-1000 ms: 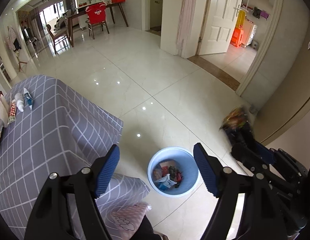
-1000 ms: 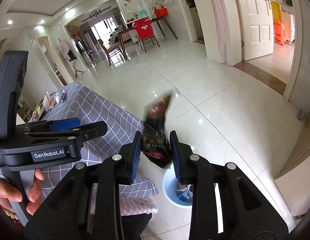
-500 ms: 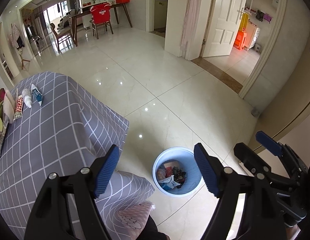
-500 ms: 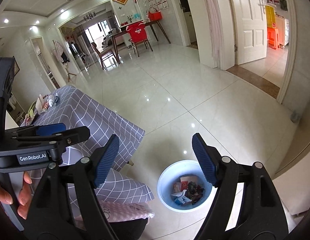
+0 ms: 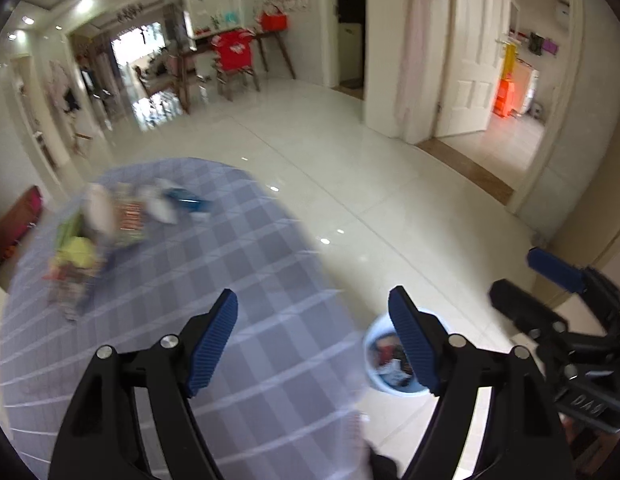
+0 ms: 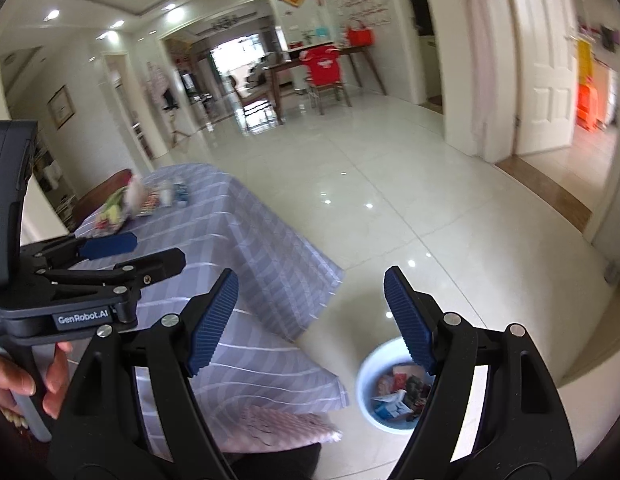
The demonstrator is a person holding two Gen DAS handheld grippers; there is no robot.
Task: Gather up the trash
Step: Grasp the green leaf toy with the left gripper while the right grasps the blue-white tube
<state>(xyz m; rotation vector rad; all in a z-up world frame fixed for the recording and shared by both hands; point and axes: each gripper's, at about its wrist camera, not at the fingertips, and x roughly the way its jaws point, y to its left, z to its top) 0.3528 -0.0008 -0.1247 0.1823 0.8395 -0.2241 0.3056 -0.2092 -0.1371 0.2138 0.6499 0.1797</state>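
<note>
Here, both the left gripper [image 5: 313,340] and the right gripper [image 6: 310,322], jaws apart and empty, risk scattering the blurred, close-packed wrappers [image 6: 128,204] on the grey checked tablecloth [image 6: 246,232], far from the round pale-blue plastic bin [image 6: 367,376].

**Wrapper dropped, both tools swing toward the surface**

A second ago the right tool [image 6: 310,316] pinched a dark snack wrapper above the blue bin [image 6: 391,390]. Its jaws have since sprung wide with nothing between them, and the wrapper now lies among the trash in the bin. Both views have swung away from the bin: the left tool [image 5: 311,338] now hangs over the grey checked surface [image 5: 246,240], with the pile of litter [image 5: 110,232] nearer mid-frame.
</note>
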